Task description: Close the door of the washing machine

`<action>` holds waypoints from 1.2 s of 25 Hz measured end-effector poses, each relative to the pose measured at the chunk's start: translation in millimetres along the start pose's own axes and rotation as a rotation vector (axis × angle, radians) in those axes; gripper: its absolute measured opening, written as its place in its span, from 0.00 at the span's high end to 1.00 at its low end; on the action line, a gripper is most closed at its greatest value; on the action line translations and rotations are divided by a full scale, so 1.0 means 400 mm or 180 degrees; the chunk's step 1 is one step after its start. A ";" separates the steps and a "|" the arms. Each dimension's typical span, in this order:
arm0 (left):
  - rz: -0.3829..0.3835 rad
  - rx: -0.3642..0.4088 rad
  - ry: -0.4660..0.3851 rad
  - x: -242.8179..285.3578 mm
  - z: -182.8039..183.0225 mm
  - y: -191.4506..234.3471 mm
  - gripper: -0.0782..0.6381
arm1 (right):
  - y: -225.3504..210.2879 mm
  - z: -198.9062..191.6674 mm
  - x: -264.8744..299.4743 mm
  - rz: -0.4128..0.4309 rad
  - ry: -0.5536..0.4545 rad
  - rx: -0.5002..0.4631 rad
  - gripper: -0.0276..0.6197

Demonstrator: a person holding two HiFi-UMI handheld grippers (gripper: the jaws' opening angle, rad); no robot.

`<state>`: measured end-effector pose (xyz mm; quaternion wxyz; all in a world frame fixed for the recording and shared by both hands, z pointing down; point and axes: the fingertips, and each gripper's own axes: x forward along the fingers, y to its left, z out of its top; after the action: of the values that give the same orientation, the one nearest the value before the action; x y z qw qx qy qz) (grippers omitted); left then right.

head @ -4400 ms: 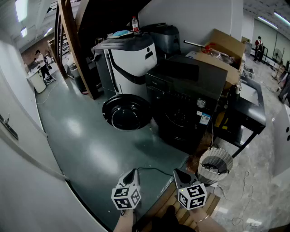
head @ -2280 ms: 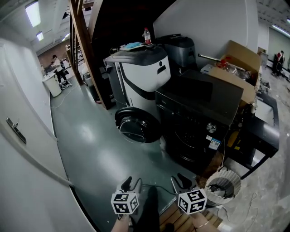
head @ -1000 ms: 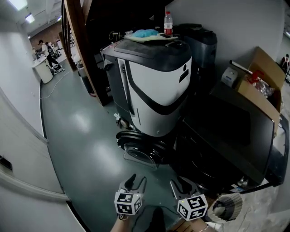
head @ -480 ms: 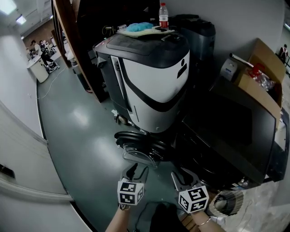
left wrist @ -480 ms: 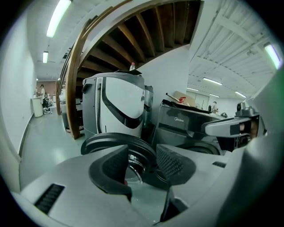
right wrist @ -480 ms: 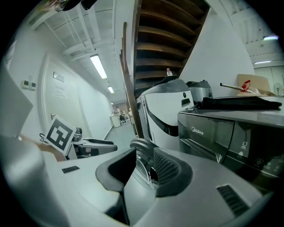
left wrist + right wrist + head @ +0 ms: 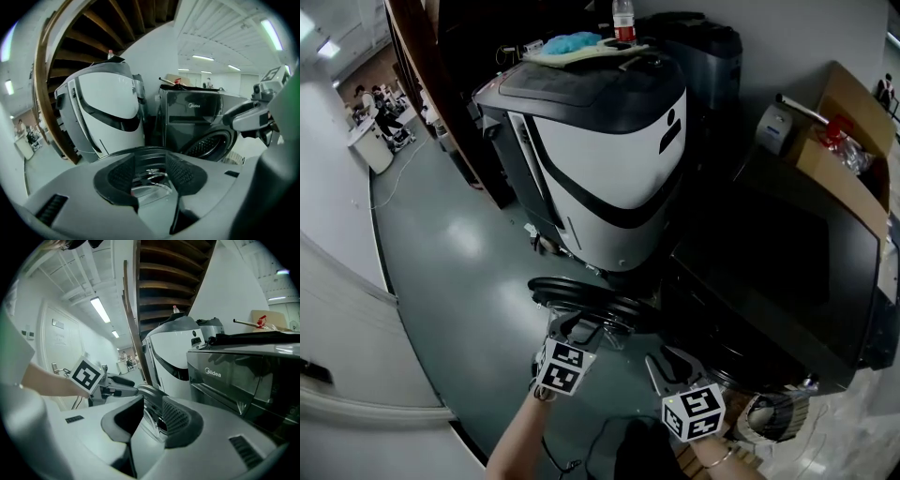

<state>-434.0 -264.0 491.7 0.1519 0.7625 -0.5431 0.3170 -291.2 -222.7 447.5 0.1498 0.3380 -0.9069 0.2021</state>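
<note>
Opening jaws of left hand-held gripper (image 7: pixel 577 330), door rim (image 7: pixel 551 286) seemingly between them; right hand-held gripper (image 7: pixel 672 359) parted

We are logging two handheld units: the left gripper (image 7: pixel 581 328) and right gripper (image 7: pixel 669 360) are each showing a grey moulded body, dark mesh-textured pads (image 7: pixel 180 171) and a white cube (image 7: pixel 562 367) with black square markers. The left jaws are opening, with the door (image 7: pixel 581 292) rim between them. A thin band (image 7: pixel 719 457) is circling the right wrist.
</note>
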 end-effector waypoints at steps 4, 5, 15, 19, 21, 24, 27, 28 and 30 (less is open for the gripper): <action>-0.0117 0.0568 0.0280 0.068 0.022 0.029 0.58 | -0.028 -0.002 0.027 -0.0019 0.0011 0.0044 0.78; -0.0146 0.0713 0.0357 0.085 0.025 0.034 0.58 | -0.035 -0.004 0.032 -0.0027 0.0016 0.0065 0.78; -0.0518 0.1942 0.1217 0.230 0.011 0.079 0.53 | -0.074 -0.058 0.039 -0.0078 0.0120 0.0280 0.77; -0.0631 0.2326 0.1469 0.261 -0.006 0.072 0.54 | -0.091 -0.091 0.024 -0.0134 0.0204 0.0331 0.77; -0.0689 0.2409 0.1541 0.274 -0.012 0.068 0.53 | -0.099 -0.104 0.018 -0.0163 0.0226 0.0352 0.77; -0.0750 0.2554 0.1640 0.296 -0.021 0.065 0.52 | -0.111 -0.115 0.011 -0.0186 0.0238 0.0363 0.77; -0.0745 0.2687 0.1760 0.314 -0.043 0.066 0.51 | -0.122 -0.128 0.002 -0.0229 0.0251 0.0385 0.77; -0.0732 0.2690 0.1771 0.318 -0.046 0.066 0.51 | -0.124 -0.130 -0.002 -0.0244 0.0255 0.0390 0.77; -0.0699 0.2643 0.1748 0.320 -0.044 0.067 0.52 | -0.128 -0.133 -0.008 -0.0269 0.0257 0.0401 0.77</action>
<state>-437.5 -357.3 585.0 0.0057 0.6997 -0.2281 0.6770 -247.1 -231.4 506.2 0.1731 0.3763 -0.8705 0.2658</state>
